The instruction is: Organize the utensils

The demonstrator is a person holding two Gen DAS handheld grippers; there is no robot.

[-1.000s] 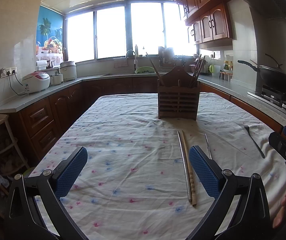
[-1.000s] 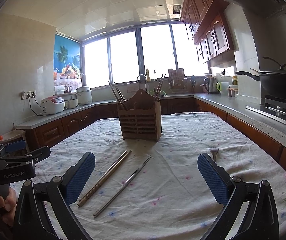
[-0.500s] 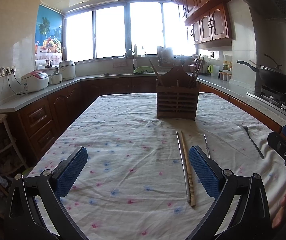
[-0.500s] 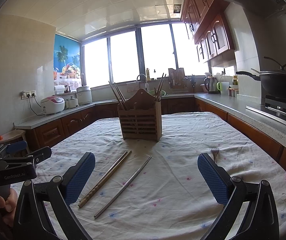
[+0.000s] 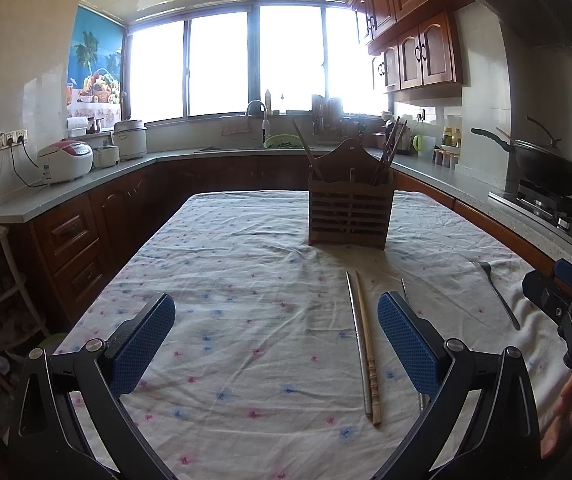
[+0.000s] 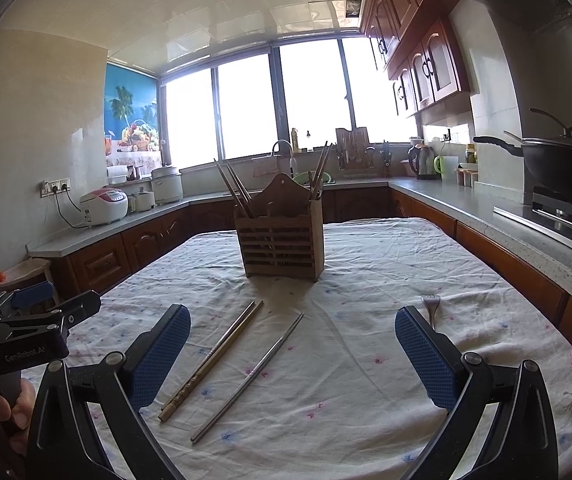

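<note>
Slatted utensil holder (image 5: 349, 216): dark matt wood. Tablecloth (image 5: 246, 280): wrinkled white cloth, small floral print. Lower centre: wooden chopstick (image 5: 367, 350) with ridged end, beside smooth brushed-metal chopstick (image 5: 357, 336). Fork (image 5: 500, 294), right: shiny metal. Gripper pads (image 6: 426, 356): blue textured rubber on matt black arms. Cabinets (image 5: 418, 56), upper right: glossy wood.

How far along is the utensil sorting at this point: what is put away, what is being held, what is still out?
Done: several chopsticks already stand in the wooden holder. In hand: nothing; the left gripper and right gripper are both open and empty above the tablecloth. Left: a wooden and a metal chopstick lying side by side, a single metal chopstick and a fork still lie loose.
</note>
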